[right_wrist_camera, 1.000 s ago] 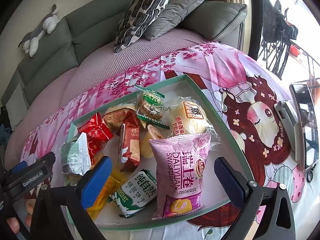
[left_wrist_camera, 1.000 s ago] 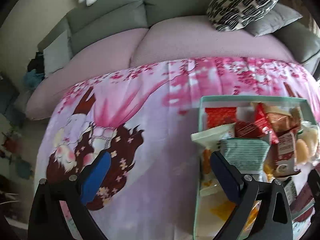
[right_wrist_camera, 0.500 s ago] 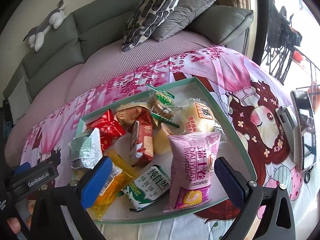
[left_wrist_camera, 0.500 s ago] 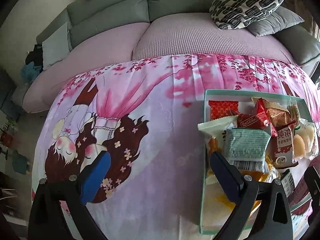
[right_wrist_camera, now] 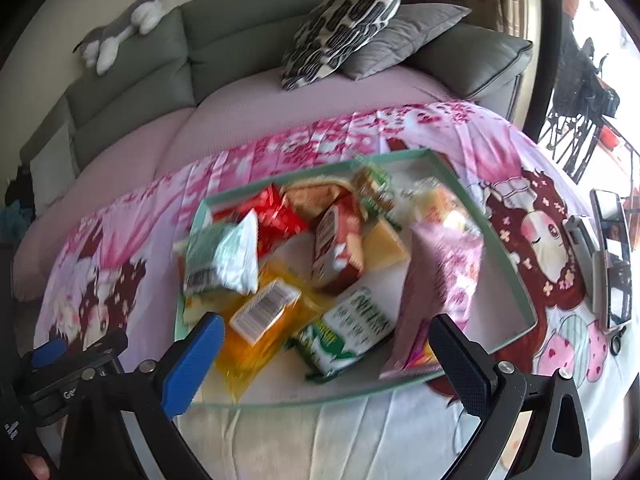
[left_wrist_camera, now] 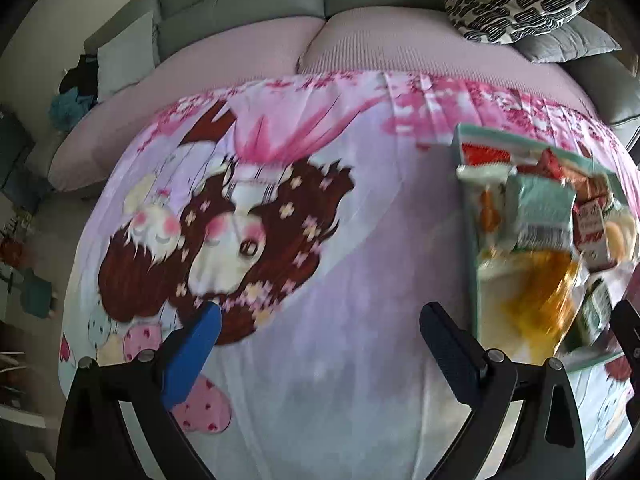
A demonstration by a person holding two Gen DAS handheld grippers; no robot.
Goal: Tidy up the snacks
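Both claws have pulled back from the tray since 1 second ago. A grey sofa (right_wrist_camera: 248, 28) backs the pink printed cloth (left_wrist_camera: 360, 240). On it the green tray (right_wrist_camera: 516, 280) holds the snack packets (right_wrist_camera: 340, 240). The left claw (left_wrist_camera: 320, 344) and right claw (right_wrist_camera: 326, 352) are spread, empty.

We see each black hand-held gripper (right_wrist_camera: 324, 356) (left_wrist_camera: 316, 344) with one blue pad, one black ribbed pad, and silver screws.
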